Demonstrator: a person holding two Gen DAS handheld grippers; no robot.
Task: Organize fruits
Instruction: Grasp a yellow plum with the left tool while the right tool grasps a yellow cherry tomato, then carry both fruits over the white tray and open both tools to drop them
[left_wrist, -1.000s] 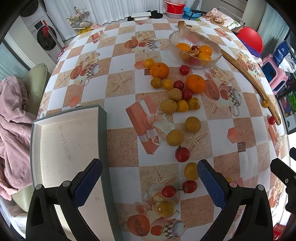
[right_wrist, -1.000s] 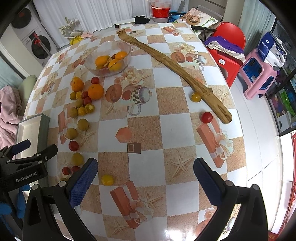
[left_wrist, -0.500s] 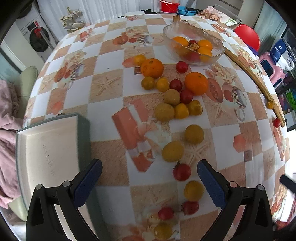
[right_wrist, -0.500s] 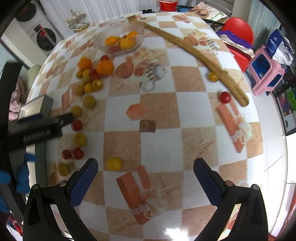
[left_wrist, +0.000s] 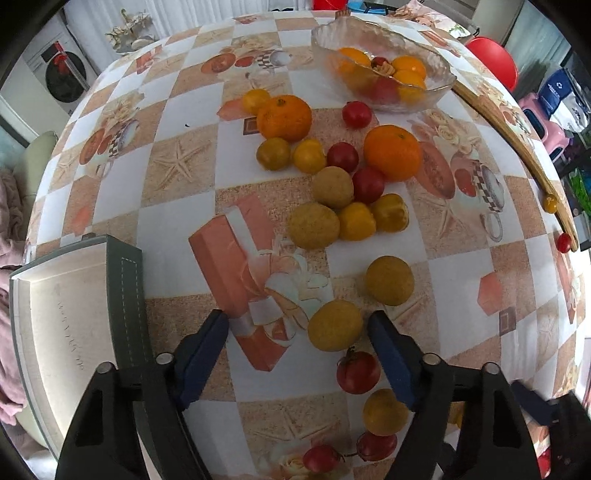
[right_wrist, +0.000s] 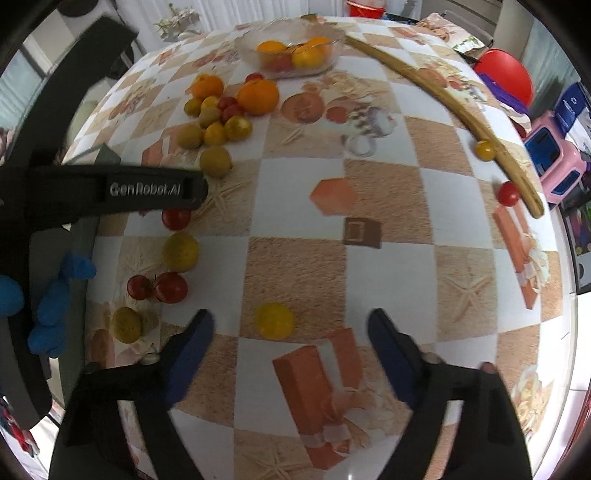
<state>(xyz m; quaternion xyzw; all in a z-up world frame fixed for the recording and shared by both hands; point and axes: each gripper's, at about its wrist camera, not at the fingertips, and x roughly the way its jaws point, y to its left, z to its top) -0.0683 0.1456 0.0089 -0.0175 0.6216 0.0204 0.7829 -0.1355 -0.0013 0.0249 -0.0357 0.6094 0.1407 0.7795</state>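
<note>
Loose fruit lies across a checkered tablecloth, below a glass bowl already holding oranges and a red fruit. The left gripper points down with jaws partly apart and closing; a yellow-brown fruit sits between its tips, untouched. The right gripper, also closing, has a small yellow fruit between its tips, not gripped.

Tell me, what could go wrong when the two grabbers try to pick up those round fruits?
The left gripper is closing with a round yellow-brown fruit off-centre by its right finger; it might get nudged into the red tomato. The right gripper is closing around a small yellow fruit lying loose on the smooth tablecloth; it could squirt out.
</note>
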